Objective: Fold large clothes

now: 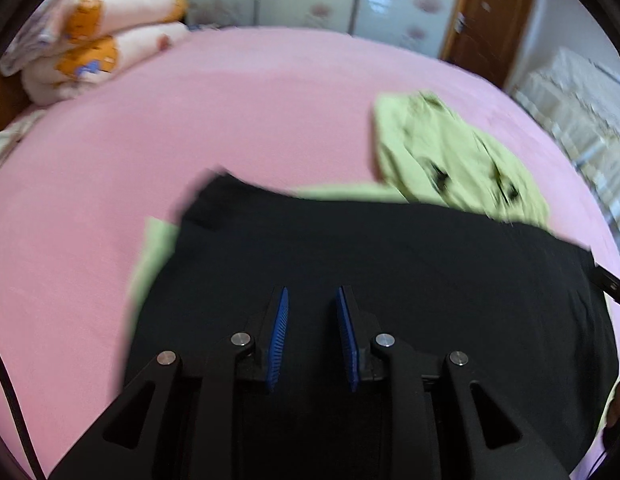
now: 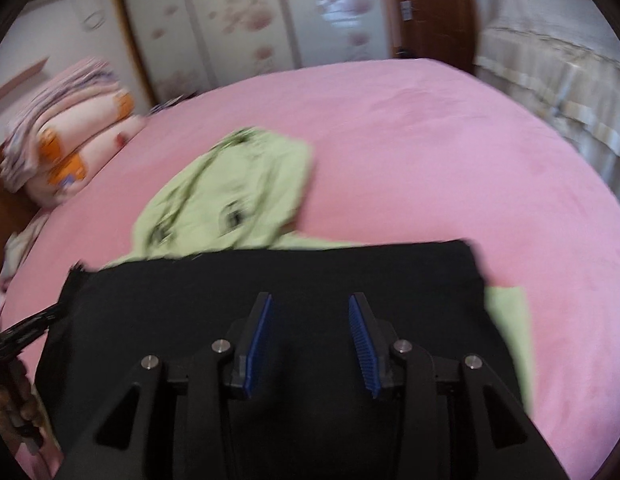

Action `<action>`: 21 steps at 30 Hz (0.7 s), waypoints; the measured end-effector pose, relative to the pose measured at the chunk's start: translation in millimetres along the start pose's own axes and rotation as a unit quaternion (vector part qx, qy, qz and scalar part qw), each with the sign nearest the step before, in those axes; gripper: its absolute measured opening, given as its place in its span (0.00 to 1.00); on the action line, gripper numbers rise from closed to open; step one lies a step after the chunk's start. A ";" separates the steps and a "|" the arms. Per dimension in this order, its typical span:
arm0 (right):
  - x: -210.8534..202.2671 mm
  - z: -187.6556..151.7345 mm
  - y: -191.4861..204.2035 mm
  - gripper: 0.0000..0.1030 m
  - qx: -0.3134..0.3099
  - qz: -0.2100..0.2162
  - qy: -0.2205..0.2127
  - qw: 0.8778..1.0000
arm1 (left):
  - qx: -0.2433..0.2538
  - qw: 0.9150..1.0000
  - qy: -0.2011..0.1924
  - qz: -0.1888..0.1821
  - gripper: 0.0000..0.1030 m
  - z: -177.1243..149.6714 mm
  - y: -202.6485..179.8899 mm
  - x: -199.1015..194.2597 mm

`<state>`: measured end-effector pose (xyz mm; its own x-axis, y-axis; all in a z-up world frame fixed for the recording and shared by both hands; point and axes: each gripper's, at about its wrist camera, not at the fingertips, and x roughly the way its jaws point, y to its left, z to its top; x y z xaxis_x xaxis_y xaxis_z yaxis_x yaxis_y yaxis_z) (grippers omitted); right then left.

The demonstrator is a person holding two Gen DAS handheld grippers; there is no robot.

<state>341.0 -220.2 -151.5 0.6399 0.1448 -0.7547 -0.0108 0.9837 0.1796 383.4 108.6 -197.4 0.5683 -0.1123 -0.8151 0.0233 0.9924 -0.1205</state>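
black garment (image 1: 369,264): spread flat at the near edge of the pink bed (image 1: 250,112), overlapping a light green garment (image 1: 449,160) lying toward the far side. left gripper (image 1: 311,336): released, empty, above the black cloth. right gripper (image 2: 310,344): released, empty, likewise

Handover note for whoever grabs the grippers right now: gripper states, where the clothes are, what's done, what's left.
Left gripper: open, nothing between the pads, over the black garment.
Right gripper: open, empty, over the same garment.
Black garment lies spread on the pink bed, overlapping the light green garment, which is crumpled behind it.
Done: black piece looks laid flat, possibly folded once; can't confirm.
Left: finish folding black, then the green.
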 end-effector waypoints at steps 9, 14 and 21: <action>65.9 3.3 32.2 0.36 -0.046 -0.062 0.009 0.997 | 0.018 0.999 -0.008 0.050 0.26 22.1 -12.2 44.8; 55.2 15.5 -63.3 0.36 0.027 -0.186 -0.005 0.982 | 0.001 0.997 -0.007 0.076 0.27 34.6 25.4 52.9; 25.4 0.2 -151.0 0.46 0.106 -0.203 0.015 0.973 | -0.018 0.997 0.009 0.072 0.32 36.1 37.1 51.0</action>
<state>359.0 -365.0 -197.7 0.5357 -0.2458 -0.8078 0.3994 0.9167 -0.0141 442.9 141.5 -223.0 0.5492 0.0302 -0.8351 -0.0871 0.9960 -0.0213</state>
